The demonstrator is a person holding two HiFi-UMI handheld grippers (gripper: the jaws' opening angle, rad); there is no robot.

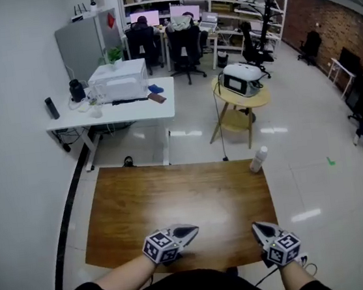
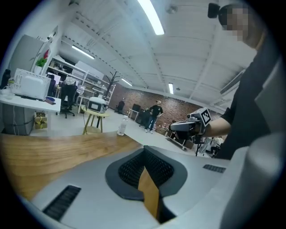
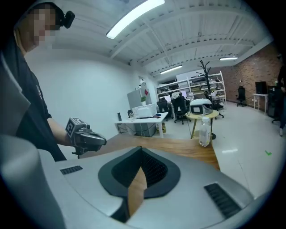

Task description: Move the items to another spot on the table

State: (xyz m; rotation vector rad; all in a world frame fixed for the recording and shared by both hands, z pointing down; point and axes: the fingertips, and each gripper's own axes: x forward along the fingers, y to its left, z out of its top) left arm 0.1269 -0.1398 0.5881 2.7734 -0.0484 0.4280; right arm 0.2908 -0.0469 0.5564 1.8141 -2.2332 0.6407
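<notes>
The wooden table (image 1: 175, 201) shows a bare top apart from a clear plastic bottle (image 1: 258, 159) at its far right corner, also visible as the bottle (image 2: 121, 126) and the bottle (image 3: 204, 132). My left gripper (image 1: 194, 228) hovers over the near edge, left of centre, shut with nothing between its jaws (image 2: 144, 151). My right gripper (image 1: 256, 226) hangs over the near right edge, likewise shut and empty (image 3: 140, 150). Each gripper faces the other: the right gripper (image 2: 173, 127) appears in the left gripper view, and the left gripper (image 3: 104, 141) in the right gripper view.
Beyond the table stand a white desk (image 1: 115, 110) with a printer and small items, a round yellow side table (image 1: 241, 97) with an appliance, office chairs and shelving. A white wall runs along the left. People stand far off by the brick wall (image 2: 156, 112).
</notes>
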